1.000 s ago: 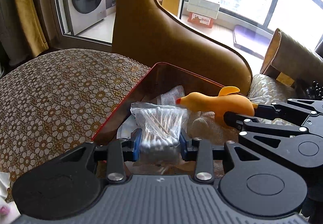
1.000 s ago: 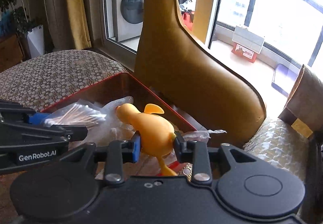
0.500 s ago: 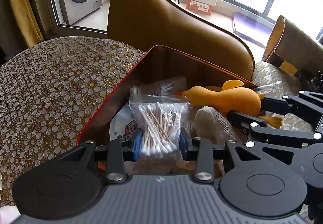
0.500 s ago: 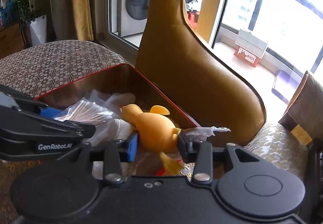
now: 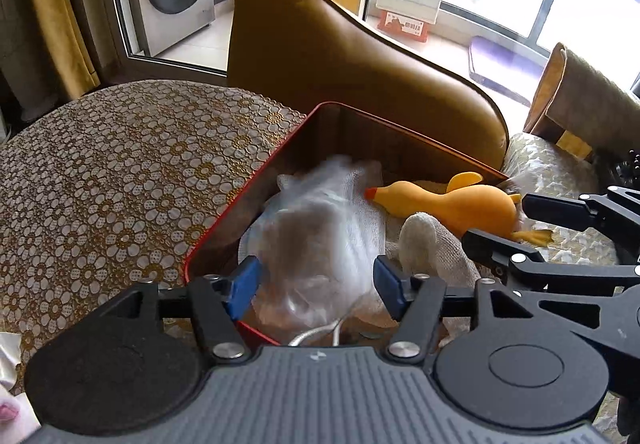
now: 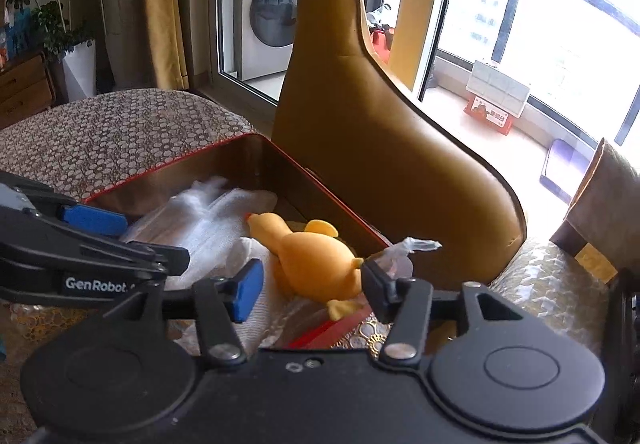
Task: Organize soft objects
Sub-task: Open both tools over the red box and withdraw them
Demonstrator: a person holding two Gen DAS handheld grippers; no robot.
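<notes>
Orange rubber duck (image 6: 312,260); red-rimmed box (image 5: 248,187); gold floral tablecloth (image 5: 120,171); blurred bag (image 5: 316,240), seemingly clear.

We see the tin box (image 5: 256,179) on the patterned table (image 5: 120,171), a chair back (image 5: 340,75) behind it; inside, the plastic bag (image 5: 320,228) lies left of the rubber duck (image 5: 452,199), a cloth (image 5: 428,248) between them.
</notes>
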